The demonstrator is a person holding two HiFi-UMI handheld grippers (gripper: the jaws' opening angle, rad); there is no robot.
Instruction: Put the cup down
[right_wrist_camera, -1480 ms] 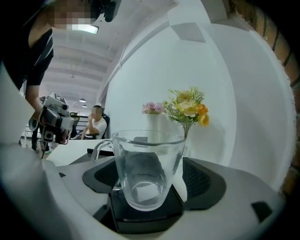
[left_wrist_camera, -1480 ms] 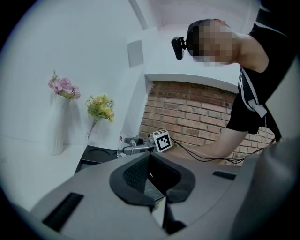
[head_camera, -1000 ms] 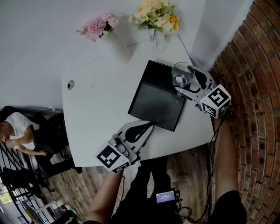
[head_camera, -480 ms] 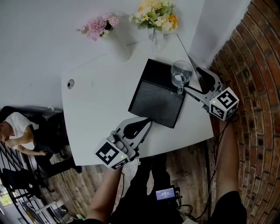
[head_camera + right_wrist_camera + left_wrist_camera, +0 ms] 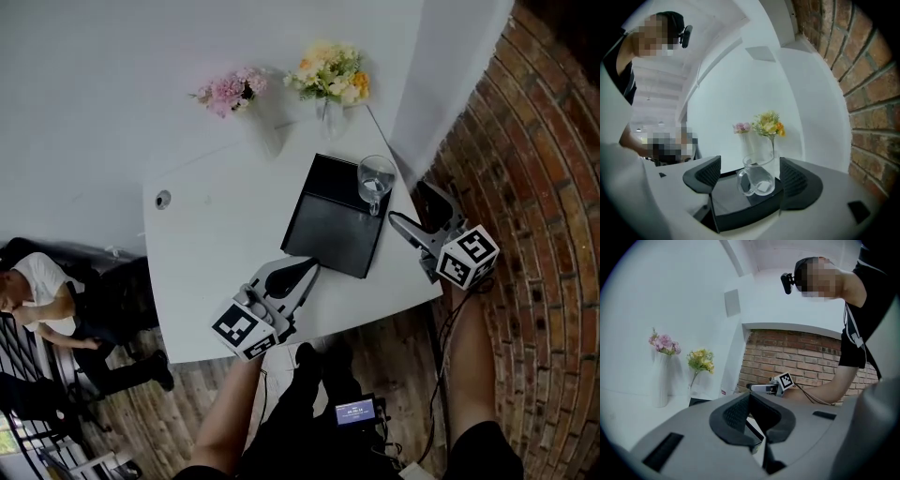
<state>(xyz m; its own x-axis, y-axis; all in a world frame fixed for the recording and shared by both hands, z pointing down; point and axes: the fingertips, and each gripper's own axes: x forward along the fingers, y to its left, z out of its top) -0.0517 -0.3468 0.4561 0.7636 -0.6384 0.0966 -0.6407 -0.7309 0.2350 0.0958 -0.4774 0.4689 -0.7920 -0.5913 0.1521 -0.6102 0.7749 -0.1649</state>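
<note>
A clear glass cup [image 5: 375, 178] with a handle stands upright on the far right corner of a black tray [image 5: 328, 230]. My right gripper [image 5: 411, 206] hovers just right of the tray with its jaws open and nothing in them. In the right gripper view the cup [image 5: 757, 177] stands free a little ahead of the spread right gripper [image 5: 751, 174], handle turned toward it, on the tray [image 5: 736, 201]. My left gripper [image 5: 309, 269] rests near the table's front edge, shut and empty, pointing at the tray's near corner. The left gripper [image 5: 753, 427] shows shut in its own view too.
The white table [image 5: 216, 244] carries pink flowers in a white vase [image 5: 253, 117] and yellow flowers in a glass vase [image 5: 330, 94] at its far edge. A brick wall [image 5: 534, 187] runs along the right. A seated person [image 5: 37, 291] is off to the left.
My right gripper opened, let go of the cup and drew back to the right. The cup now stands alone on the tray. The left gripper barely moved.
</note>
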